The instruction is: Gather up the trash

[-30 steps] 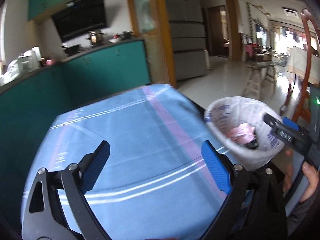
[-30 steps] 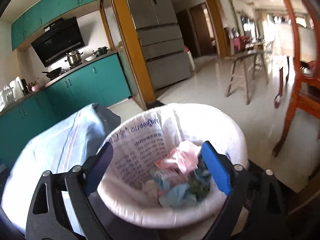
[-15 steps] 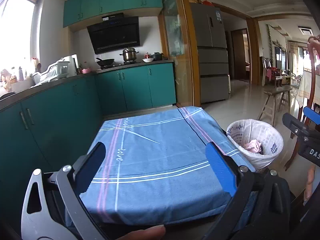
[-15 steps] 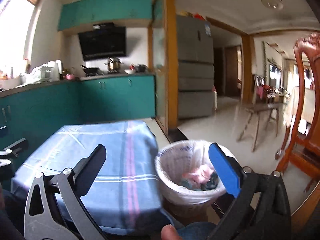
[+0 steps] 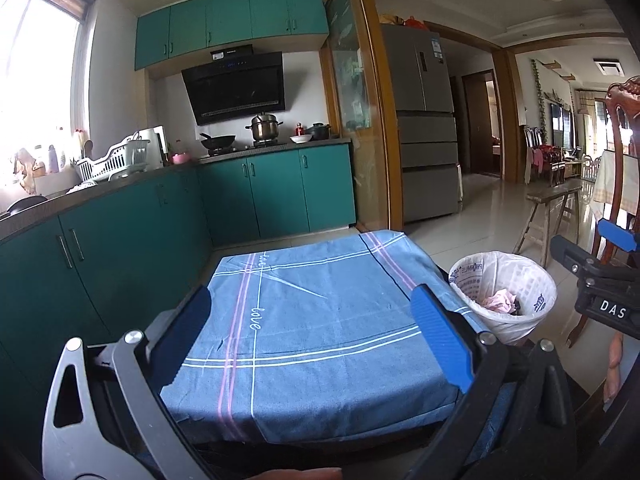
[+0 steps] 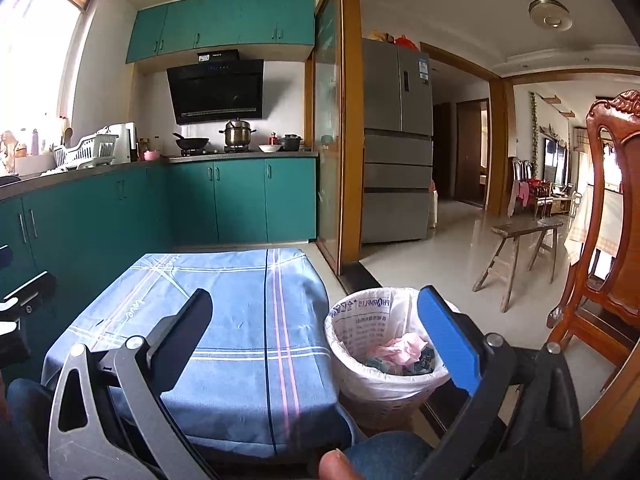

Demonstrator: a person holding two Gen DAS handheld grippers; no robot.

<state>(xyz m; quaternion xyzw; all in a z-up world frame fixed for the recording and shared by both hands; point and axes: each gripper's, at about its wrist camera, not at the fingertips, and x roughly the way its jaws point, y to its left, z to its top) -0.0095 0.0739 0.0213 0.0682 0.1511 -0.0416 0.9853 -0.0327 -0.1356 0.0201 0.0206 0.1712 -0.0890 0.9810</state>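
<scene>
A trash bin lined with a white printed bag point(image 6: 352, 344) stands on the floor right of the table, holding pink crumpled trash point(image 6: 402, 349) and darker scraps. It also shows in the left wrist view point(image 5: 532, 304), with the pink trash point(image 5: 500, 301) inside. My left gripper point(image 5: 314, 332) is open and empty, held back above the near edge of the table with the blue cloth point(image 5: 320, 320). My right gripper point(image 6: 318, 334) is open and empty, held above the table's right edge and the bin. Its body shows at the right of the left wrist view point(image 5: 600, 284).
The blue cloth with pink and white stripes point(image 6: 240, 320) covers the low table. Teal cabinets point(image 5: 120, 232) run along the left and back. A wooden bench point(image 6: 524, 248) and a carved wooden chair point(image 6: 608, 240) stand on the tiled floor to the right.
Both grippers have pulled back and up from the bin and table. The views went from close over the bin to a wide level look at the room. Both stayed open.
</scene>
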